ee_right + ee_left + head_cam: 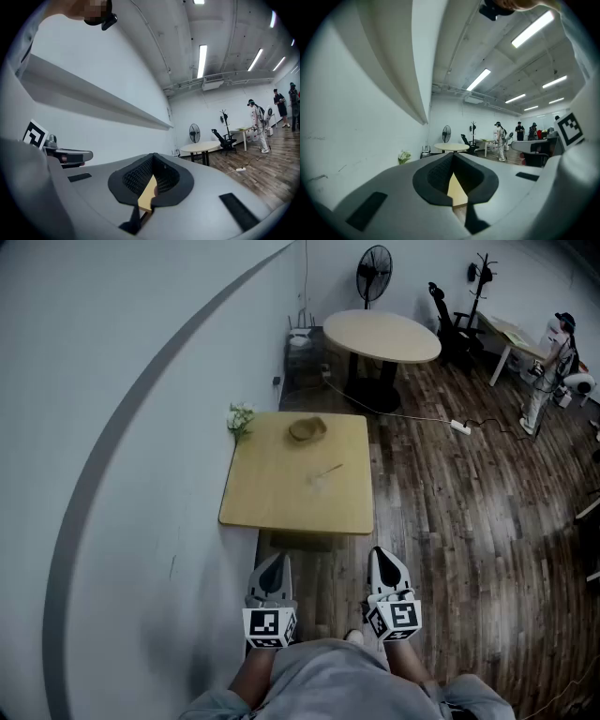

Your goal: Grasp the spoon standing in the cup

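A small clear cup (pixel 319 482) stands on the square wooden table (pixel 281 507), with a spoon (pixel 330 470) leaning out of it to the right. Both grippers hang well short of the table, over the floor close to the person's body. My left gripper (pixel 273 563) is shut and holds nothing. My right gripper (pixel 385 556) is also shut and holds nothing. In the left gripper view the closed jaws (pixel 454 157) frame a sliver of the table top (pixel 455 190). The right gripper view shows the same past its closed jaws (pixel 153 157).
A shallow brown bowl (pixel 307 429) and a bunch of white flowers (pixel 240 418) sit at the table's far side by the wall. Beyond are a round table (pixel 382 336), a standing fan (pixel 373 273), an office chair (pixel 448 320) and a power strip (pixel 460 427) on the wood floor. People stand far off.
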Demonstrator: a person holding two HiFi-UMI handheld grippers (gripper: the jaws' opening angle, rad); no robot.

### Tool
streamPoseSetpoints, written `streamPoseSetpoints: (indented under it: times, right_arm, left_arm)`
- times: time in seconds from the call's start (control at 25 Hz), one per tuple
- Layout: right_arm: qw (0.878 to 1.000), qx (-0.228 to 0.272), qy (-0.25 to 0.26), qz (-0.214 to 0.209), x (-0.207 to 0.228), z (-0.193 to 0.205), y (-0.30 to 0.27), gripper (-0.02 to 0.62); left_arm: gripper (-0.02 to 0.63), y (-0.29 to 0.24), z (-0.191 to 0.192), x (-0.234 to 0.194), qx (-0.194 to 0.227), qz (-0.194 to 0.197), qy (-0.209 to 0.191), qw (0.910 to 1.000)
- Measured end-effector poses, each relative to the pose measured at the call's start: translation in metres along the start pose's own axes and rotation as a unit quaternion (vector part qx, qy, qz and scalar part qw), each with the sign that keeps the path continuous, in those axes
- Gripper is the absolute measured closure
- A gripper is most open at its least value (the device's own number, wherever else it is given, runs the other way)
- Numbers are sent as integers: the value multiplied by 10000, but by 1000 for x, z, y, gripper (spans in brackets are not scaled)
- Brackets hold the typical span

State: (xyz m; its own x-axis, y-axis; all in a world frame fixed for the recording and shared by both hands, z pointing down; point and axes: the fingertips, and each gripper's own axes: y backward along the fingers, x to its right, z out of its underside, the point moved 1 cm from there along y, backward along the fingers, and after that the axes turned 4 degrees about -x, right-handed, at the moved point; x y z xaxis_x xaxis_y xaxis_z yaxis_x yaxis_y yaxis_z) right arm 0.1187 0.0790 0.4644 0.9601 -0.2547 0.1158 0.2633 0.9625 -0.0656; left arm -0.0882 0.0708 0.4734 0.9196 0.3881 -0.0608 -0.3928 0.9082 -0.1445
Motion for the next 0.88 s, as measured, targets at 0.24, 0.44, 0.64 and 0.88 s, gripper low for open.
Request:
streamPoseSetpoints:
  times: [0.24,0.44,0.64,0.88]
  right_arm:
    - [10000,-10,27,-44,-2,2,0,598]
    - [9999,64,-14,-95,-1,0,2,598]
    - [9996,131,112,-207,-1,-4,3,598]
    - [9975,120,614,-332,6,-4,7,598]
  left_arm:
    - [604,1,2,1,-11,-15,5,10000]
    - [604,1,1,4,-35,-38,-15,10000]
    - [604,0,0,10,-27,-83,-39,10000]
    - [604,-6,2,27,-70,-167,-41,9998]
